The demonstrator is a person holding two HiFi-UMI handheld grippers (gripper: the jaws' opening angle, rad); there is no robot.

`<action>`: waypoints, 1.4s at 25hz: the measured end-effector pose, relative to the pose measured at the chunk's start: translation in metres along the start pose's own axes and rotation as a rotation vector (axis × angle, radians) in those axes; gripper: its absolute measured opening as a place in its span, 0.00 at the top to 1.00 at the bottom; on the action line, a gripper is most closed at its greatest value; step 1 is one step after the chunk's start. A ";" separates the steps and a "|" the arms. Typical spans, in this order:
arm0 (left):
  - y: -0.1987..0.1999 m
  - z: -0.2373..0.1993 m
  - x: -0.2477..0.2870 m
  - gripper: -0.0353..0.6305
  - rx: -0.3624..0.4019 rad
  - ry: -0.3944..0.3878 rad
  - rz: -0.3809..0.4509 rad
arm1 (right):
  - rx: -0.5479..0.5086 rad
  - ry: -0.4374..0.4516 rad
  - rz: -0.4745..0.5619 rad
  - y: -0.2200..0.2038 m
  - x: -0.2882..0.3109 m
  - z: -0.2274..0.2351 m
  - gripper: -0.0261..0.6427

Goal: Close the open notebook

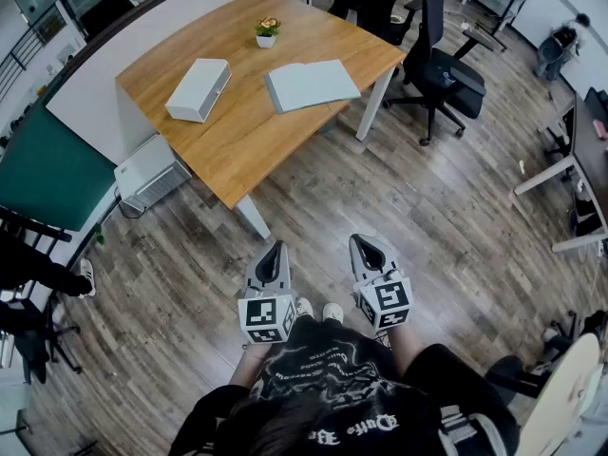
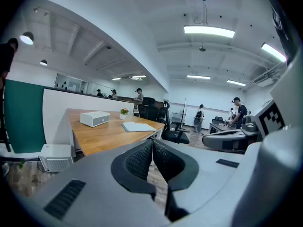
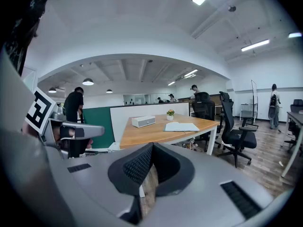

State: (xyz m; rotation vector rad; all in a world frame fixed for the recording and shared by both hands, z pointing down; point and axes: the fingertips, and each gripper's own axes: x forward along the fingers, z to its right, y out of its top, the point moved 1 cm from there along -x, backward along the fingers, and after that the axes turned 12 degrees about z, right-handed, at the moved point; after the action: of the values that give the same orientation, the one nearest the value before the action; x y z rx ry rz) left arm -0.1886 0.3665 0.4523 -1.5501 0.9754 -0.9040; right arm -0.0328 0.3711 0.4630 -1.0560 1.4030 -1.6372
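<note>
The pale notebook lies open and flat near the right end of a wooden table, far ahead of me. It also shows small in the left gripper view as the notebook and in the right gripper view as the notebook. Both grippers hang side by side close to my body, over the floor and well short of the table. My left gripper is shut with nothing between its pads. My right gripper is shut and empty too.
On the table a white box sits left of the notebook and a small potted plant behind it. A black office chair stands right of the table, a white unit on the floor beneath its left end. Another desk is far right.
</note>
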 end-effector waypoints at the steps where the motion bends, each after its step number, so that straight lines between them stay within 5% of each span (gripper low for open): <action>1: 0.000 0.002 -0.005 0.91 -0.002 0.001 -0.001 | -0.009 0.014 -0.007 -0.002 -0.005 -0.006 0.95; 15: -0.001 0.033 -0.041 0.91 -0.006 -0.030 0.031 | -0.003 0.010 0.042 0.000 -0.045 -0.014 0.95; 16: -0.001 0.035 -0.042 0.85 -0.012 -0.042 0.035 | 0.002 0.017 0.044 -0.001 -0.046 -0.015 0.93; 19: -0.001 0.040 -0.044 0.61 -0.020 -0.072 0.034 | 0.012 0.069 0.042 0.000 -0.047 -0.022 0.62; 22: -0.002 0.043 -0.044 0.50 -0.022 -0.092 0.025 | 0.023 0.079 0.042 0.002 -0.047 -0.022 0.50; 35: -0.010 0.020 -0.030 0.46 -0.064 -0.172 0.022 | 0.000 -0.003 0.046 -0.006 -0.029 -0.024 0.46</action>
State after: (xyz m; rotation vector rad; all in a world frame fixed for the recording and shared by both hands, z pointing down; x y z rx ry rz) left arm -0.1803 0.4024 0.4567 -1.6384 0.9036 -0.7177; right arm -0.0436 0.4076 0.4640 -1.0186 1.4152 -1.6016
